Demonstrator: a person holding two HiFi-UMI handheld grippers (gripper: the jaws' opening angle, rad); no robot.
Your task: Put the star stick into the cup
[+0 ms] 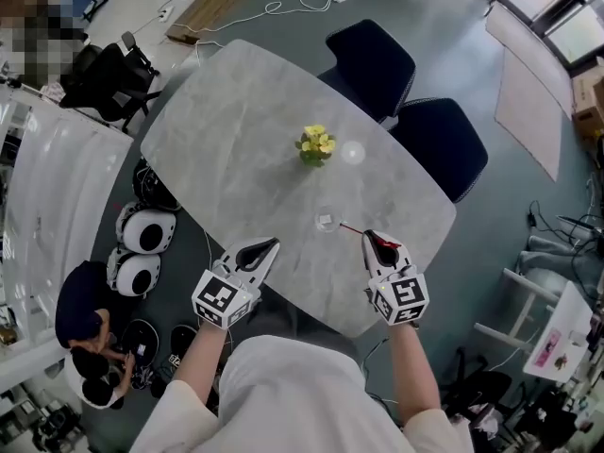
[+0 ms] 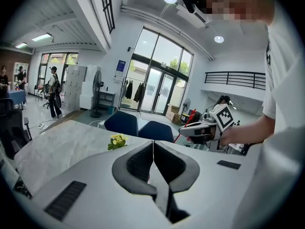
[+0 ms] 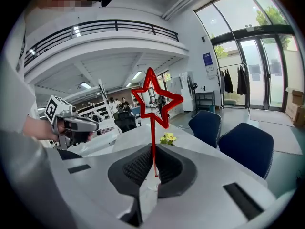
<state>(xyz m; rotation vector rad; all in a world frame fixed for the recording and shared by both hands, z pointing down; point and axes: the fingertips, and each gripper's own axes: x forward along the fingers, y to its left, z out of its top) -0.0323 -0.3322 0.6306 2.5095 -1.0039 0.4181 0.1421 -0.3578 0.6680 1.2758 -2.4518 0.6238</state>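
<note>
The right gripper (image 3: 153, 149) is clenched on the thin red shaft of the star stick (image 3: 155, 99). Its jaws are nearly together, with only the shaft between them, and the star stands up and away from them. The left gripper (image 2: 153, 144) is closed with its jaws meeting, and it holds nothing.

In the head view the cup (image 1: 326, 220) is a clear one standing on the grey marble surface (image 1: 236, 130). The right gripper (image 1: 376, 243) hangs just to the right of the cup, nearer the person. The star stick (image 1: 350, 227) reaches from it toward the cup's rim. Its far end lies just beside the cup, and I cannot tell whether they touch. The left gripper (image 1: 268, 248) is to the left of the cup, near the surface's edge. A small bunch of yellow flowers (image 1: 316, 145) sits beyond the cup.

Only the right gripper view shows the star's outline face-on, since from the head it is a thin red line. The left gripper view shows the right gripper (image 2: 187, 129) from the side, with the stick (image 2: 190, 119) slanting up from it. The two blue chairs (image 2: 138, 126) show behind the flowers (image 2: 117, 141).
</note>
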